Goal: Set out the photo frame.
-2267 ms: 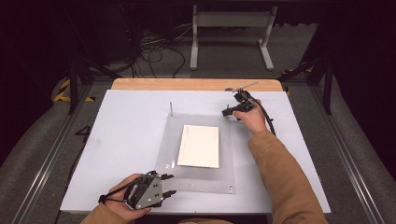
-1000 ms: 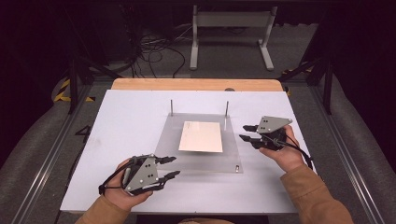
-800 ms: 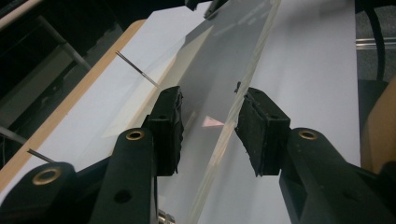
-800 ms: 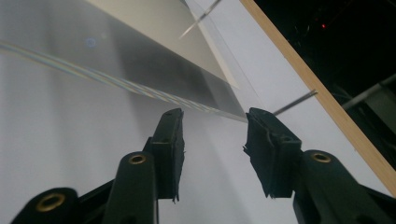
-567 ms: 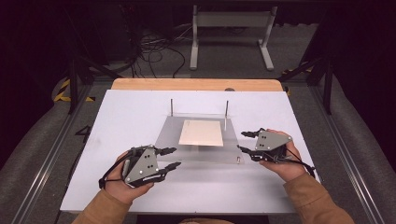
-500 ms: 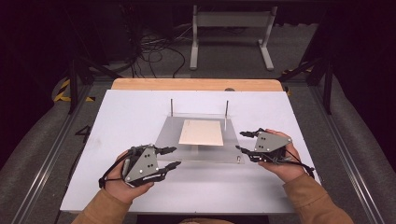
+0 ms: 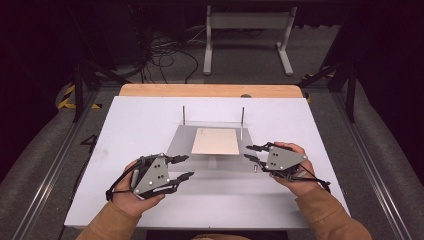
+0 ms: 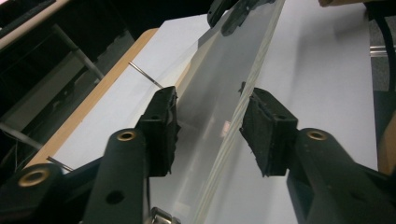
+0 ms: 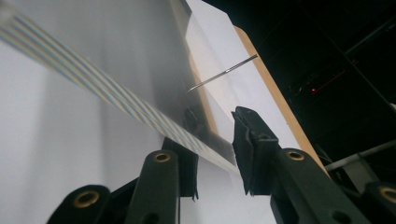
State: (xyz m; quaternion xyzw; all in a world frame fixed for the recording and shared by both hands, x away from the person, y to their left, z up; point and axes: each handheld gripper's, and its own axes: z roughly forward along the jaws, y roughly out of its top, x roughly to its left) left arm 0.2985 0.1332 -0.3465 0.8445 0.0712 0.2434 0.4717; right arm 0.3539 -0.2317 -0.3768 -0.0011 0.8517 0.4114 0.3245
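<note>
Backdrop only: white tabletop [image 7: 130, 150] on wooden board [image 7: 210, 90], dark surroundings.
Grey carpeted floor [image 7: 320, 55] beyond the far edge, tangle of black cables [image 7: 165, 52] at back left, pale metal stand [image 7: 247, 30] behind, yellow-black hazard tape [image 7: 67, 97] at left, metal rails [image 7: 55, 165] along both sides.

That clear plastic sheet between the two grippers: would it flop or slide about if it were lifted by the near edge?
The clear sheet probably stays stiff: its edge looks thick and straight in the left gripper view. Its glossy faces may be slippery for the pads. The two thin upright pins at its far edge might catch it, though I cannot tell whether they pass through it.
</note>
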